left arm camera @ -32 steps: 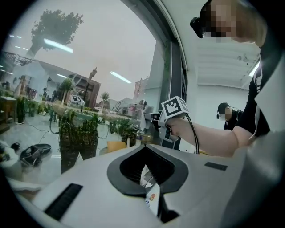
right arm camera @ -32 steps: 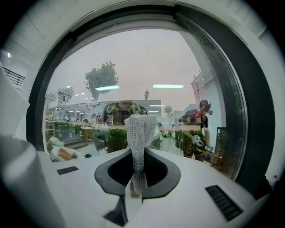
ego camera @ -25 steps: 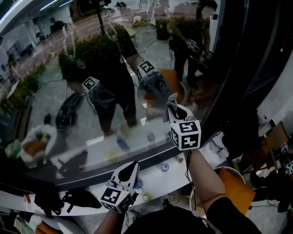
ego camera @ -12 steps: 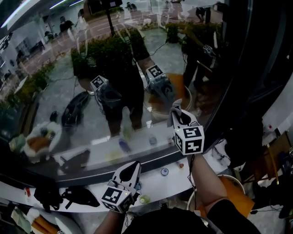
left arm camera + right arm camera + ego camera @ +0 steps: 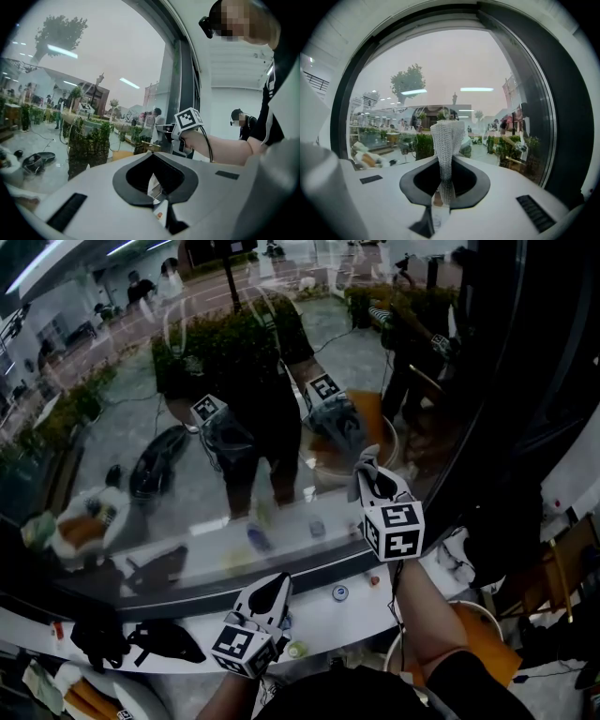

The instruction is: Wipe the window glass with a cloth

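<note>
you stand in front of a big window glass (image 5: 178,437) with a dark frame (image 5: 487,418) on its right side. outside the glass there are green bushes (image 5: 225,343), grey ground and an orange tub (image 5: 370,423). the glass also shows your own shape and both tools like a mirror. under the glass runs a white ledge (image 5: 319,615). a few small round caps (image 5: 339,592) lie on it, and a black bag (image 5: 164,643) lies on it far to the left.

your right gripper (image 5: 367,476) is held up near the glass, close to the dark frame. its jaws are pressed on a grey cloth (image 5: 446,140) with a tiny net pattern. the cloth sticks straight up out of the jaws, folded into a thin strip, and its top end points at the glass. i cannot tell if the cloth touches the glass.

your left gripper (image 5: 270,589) is low down over the ledge, well apart from the right one and away from the cloth. its jaws are pressed together with nothing between them.

the cube on each gripper has black and white square marks on its sides. any print on the small things on the ledge is too small to read.

in the left gripper view, another person (image 5: 243,124) stands farther back in the white room.
</note>
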### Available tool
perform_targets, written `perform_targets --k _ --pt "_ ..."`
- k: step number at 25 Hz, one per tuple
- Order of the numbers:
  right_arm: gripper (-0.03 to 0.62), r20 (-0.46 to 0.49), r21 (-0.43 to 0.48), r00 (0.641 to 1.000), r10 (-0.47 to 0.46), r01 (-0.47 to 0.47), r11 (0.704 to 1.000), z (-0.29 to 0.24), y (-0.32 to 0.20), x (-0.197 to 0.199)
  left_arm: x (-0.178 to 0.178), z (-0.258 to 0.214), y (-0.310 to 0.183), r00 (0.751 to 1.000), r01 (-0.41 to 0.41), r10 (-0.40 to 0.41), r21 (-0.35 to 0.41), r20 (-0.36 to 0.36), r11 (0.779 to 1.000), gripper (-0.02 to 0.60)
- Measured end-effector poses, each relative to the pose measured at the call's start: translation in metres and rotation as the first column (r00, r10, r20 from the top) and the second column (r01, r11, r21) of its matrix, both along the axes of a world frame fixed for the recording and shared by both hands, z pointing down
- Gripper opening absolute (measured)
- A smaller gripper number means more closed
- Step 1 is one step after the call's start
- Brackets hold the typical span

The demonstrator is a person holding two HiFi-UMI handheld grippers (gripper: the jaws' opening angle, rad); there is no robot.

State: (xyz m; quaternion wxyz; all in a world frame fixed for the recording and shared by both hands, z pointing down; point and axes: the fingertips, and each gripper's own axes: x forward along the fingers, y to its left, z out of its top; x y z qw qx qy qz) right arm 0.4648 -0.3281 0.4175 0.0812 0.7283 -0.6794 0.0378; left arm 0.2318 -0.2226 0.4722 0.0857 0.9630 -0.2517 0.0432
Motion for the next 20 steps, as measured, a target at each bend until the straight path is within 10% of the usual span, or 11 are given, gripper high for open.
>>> perform_targets --k 20 --pt "0.052 0.014 0.004 1.000 -0.002 0.002 1.000 0.001 0.000 -0.001 -0.006 -0.009 0.004 1.000 0.004 -0.005 0.027 0.013 1.000 0.006"
